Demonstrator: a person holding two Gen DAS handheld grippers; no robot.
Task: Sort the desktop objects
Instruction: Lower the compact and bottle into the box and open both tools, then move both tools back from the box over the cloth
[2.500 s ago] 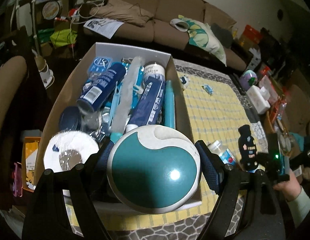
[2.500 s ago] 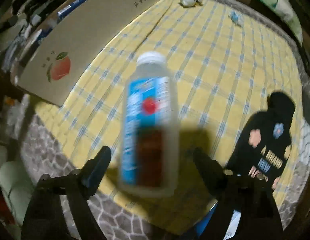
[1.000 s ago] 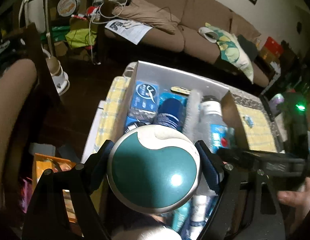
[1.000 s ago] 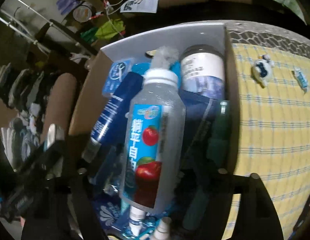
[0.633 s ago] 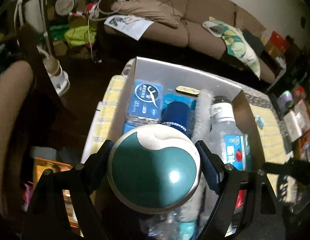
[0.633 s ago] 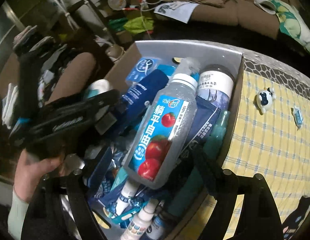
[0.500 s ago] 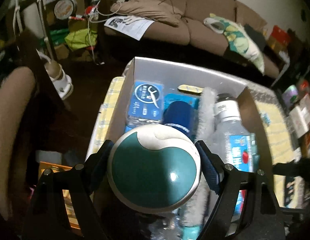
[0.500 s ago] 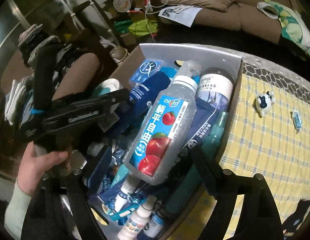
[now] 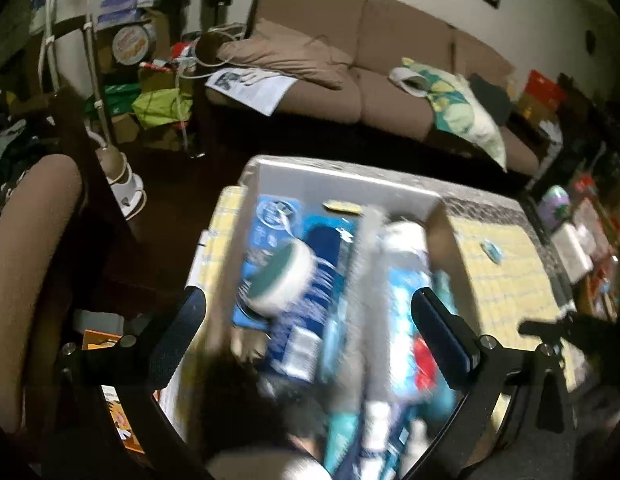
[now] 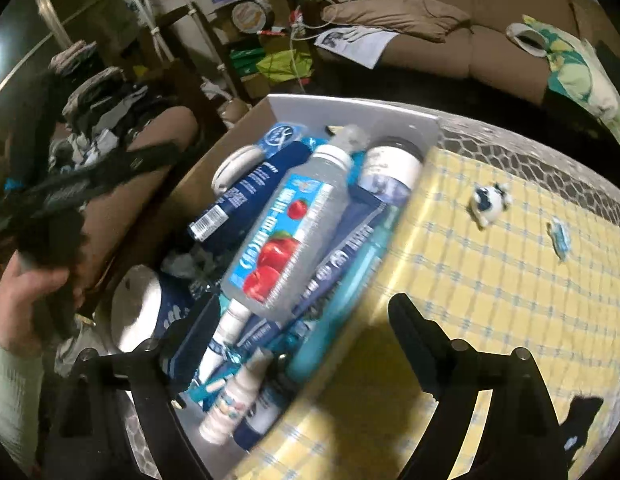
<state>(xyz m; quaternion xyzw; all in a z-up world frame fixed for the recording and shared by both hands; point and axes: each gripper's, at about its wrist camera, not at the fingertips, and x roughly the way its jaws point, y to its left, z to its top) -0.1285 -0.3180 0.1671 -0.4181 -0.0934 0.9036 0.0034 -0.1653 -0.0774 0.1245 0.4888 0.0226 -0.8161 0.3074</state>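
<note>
A cardboard box [image 9: 341, 178] full of bottles and tubes stands on the yellow checked tablecloth [image 10: 509, 280]. My left gripper [image 9: 310, 336] is open above it; the teal and white round container [image 9: 280, 278] lies tilted on the box's contents, free of the pads. My right gripper [image 10: 294, 344] is open over the box's near right side. The clear bottle with the apple label [image 10: 288, 228] lies on top of the box's contents, also in the left wrist view [image 9: 405, 296], blurred.
A small black and white figure [image 10: 487, 202] and a blue wrapped sweet [image 10: 559, 236] lie on the cloth right of the box. A brown sofa [image 9: 369, 76] stands behind. A brown chair [image 9: 26, 264] is at the left. Boxes and clutter [image 9: 569, 228] line the table's right edge.
My left gripper opened and the teal and white container dropped into the box. My right gripper let go of the apple bottle, which now lies in the box, and pulled back.
</note>
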